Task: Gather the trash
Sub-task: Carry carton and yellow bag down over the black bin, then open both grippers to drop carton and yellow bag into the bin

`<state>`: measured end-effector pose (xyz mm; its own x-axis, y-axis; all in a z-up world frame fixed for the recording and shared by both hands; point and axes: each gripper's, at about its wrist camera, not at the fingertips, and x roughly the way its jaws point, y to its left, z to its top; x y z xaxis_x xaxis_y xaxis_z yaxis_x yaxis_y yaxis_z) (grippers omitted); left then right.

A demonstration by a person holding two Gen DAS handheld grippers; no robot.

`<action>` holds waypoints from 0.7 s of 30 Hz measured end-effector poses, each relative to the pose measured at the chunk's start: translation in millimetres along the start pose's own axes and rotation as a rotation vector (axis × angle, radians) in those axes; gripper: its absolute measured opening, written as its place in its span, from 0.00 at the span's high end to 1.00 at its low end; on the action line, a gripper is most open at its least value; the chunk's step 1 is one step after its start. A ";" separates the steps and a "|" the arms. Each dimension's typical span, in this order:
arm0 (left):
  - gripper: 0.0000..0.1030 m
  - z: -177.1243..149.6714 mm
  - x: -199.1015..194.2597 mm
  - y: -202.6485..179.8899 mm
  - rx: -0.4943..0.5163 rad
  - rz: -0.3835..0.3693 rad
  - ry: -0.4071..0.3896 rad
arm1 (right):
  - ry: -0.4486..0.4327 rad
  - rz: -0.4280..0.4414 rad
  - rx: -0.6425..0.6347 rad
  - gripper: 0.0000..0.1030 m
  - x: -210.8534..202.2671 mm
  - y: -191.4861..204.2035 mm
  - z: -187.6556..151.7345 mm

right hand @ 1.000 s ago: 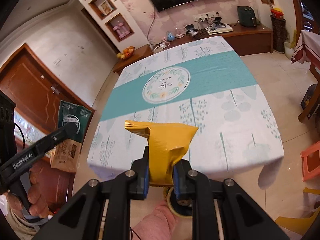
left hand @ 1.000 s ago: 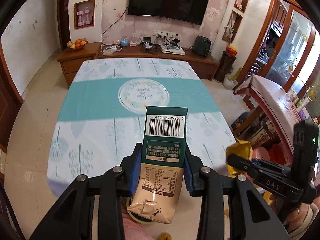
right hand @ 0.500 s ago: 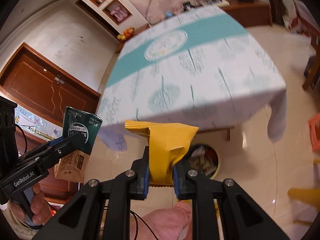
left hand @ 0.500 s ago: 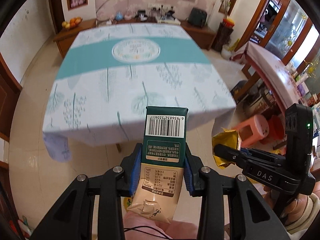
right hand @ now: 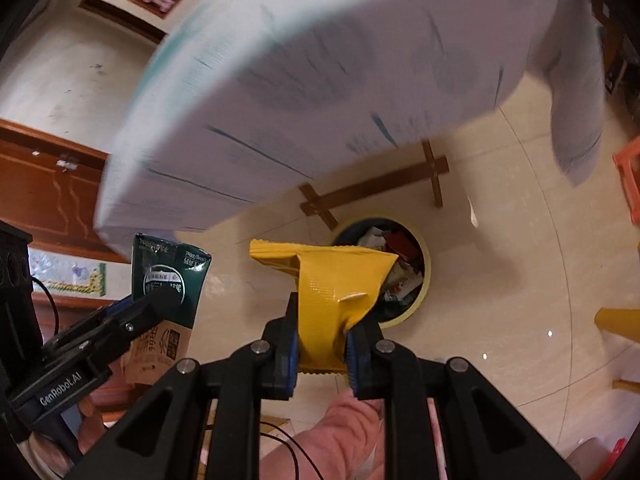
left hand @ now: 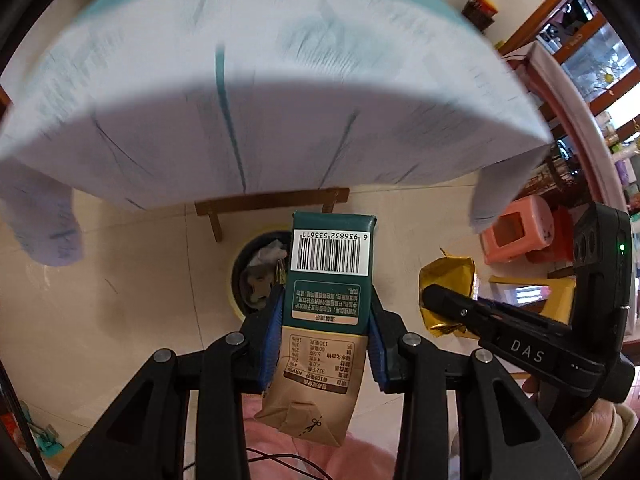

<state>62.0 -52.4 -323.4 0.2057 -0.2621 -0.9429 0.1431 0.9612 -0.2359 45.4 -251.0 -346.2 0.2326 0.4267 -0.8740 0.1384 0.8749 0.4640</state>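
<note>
left gripper [left hand: 326, 332]: clamped on the carton [left hand: 328, 280], blue pads pressing both its sides, tilted steeply down at the floor
carton: green top with a white barcode label, tan bottom end with a scissors mark toward the camera; held upright along the fingers, off the floor; in the left view its top edge overlaps the bin [left hand: 256, 276]
right gripper [right hand: 322, 340]: clenched on the wrapper [right hand: 332, 284], pads pinching its lower part
wrapper: yellow, crumpled, flat serrated top edge fanned out above the jaws; in the right view it sits in front of the bin's [right hand: 424, 276] left rim
bin: round, yellow rim, dark inside, on the tiled floor [right hand: 500, 280] just beside the table's wooden foot [right hand: 380, 188]; already holds mixed scraps, which ones i can't tell, too small
grippers relative: side by side, apart; the right one with the wrapper shows at right in the left view [left hand: 452, 300], the left one with the carton at lower left in the right view [right hand: 160, 300]
table: cloth [left hand: 280, 100] white with teal print, blurred, hanging over the edge above the bin
stool [left hand: 512, 232]: pink plastic, on the floor at right, well apart from the bin
person: pink sleeve [right hand: 332, 432] under the right gripper; a hand on the right gripper's handle [left hand: 600, 424]
</note>
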 end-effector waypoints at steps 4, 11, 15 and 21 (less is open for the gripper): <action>0.65 -1.1 66.0 14.5 0.009 0.000 0.006 | 0.032 -0.021 0.061 0.82 68.1 -31.4 -0.6; 0.63 -4.8 157.2 27.4 0.072 0.019 0.004 | 0.044 -0.039 0.135 0.78 147.4 -66.0 -0.3; 0.43 -11.4 183.9 40.4 0.058 0.026 0.027 | 0.060 -0.034 0.159 0.76 175.5 -72.5 0.9; 0.40 -20.7 199.0 67.7 0.014 0.058 0.058 | 0.085 -0.037 0.148 0.65 196.3 -69.0 1.1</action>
<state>92.6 -37.7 -531.9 0.1575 -0.2000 -0.9670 0.1458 0.9732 -0.1776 82.5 -227.9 -549.6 0.1431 0.4187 -0.8968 0.2874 0.8495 0.4424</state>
